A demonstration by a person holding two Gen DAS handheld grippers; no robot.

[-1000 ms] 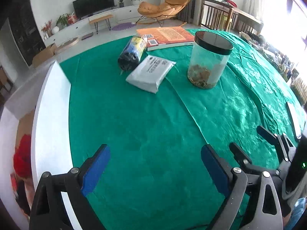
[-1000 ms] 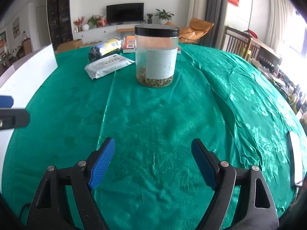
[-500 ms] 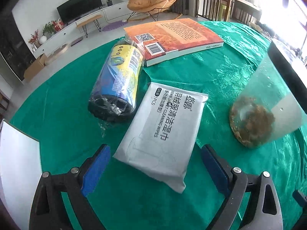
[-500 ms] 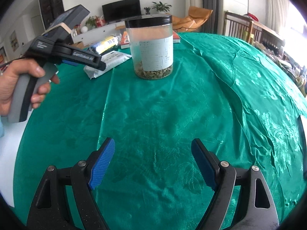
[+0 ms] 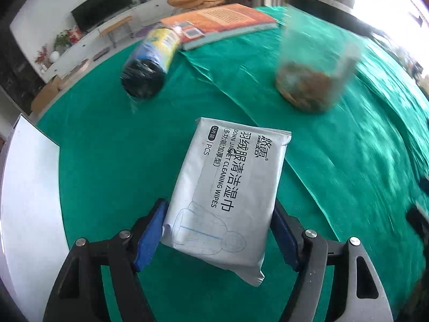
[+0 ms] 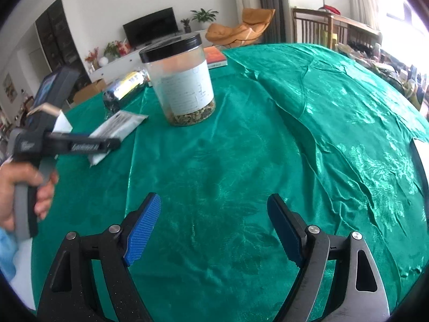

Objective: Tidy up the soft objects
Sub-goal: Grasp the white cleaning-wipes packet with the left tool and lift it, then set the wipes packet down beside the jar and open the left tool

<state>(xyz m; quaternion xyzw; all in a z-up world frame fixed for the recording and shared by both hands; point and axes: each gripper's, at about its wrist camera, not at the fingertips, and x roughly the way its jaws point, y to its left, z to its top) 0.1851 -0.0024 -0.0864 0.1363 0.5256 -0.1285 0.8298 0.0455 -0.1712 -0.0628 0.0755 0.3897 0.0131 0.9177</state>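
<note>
A white pack of cleaning wipes (image 5: 230, 187) lies flat on the green tablecloth (image 5: 107, 161). My left gripper (image 5: 218, 206) straddles its near end. The jaws are closing, and both blue pads (image 5: 148, 234) touch the pack's long edges. From the right wrist view, the left gripper (image 6: 107, 143), held in a hand (image 6: 16, 187), points down at the wipes pack (image 6: 120, 124). A soft roll of black bags in a yellow and blue wrapper (image 5: 150, 61) lies behind the pack. My right gripper (image 6: 214, 198) hovers open over bare cloth with nothing between its fingers.
A clear jar (image 6: 185, 80) with a black lid and dried contents stands right of the pack. An orange book (image 5: 219, 24) lies at the far edge. A white board (image 5: 29, 201) covers the table's left side. The cloth (image 6: 321, 134) to the right is wrinkled.
My left gripper travelled forward and down to the wipes pack, and its jaws narrowed around the pack's near end. The right gripper rolled slightly and stayed open.
</note>
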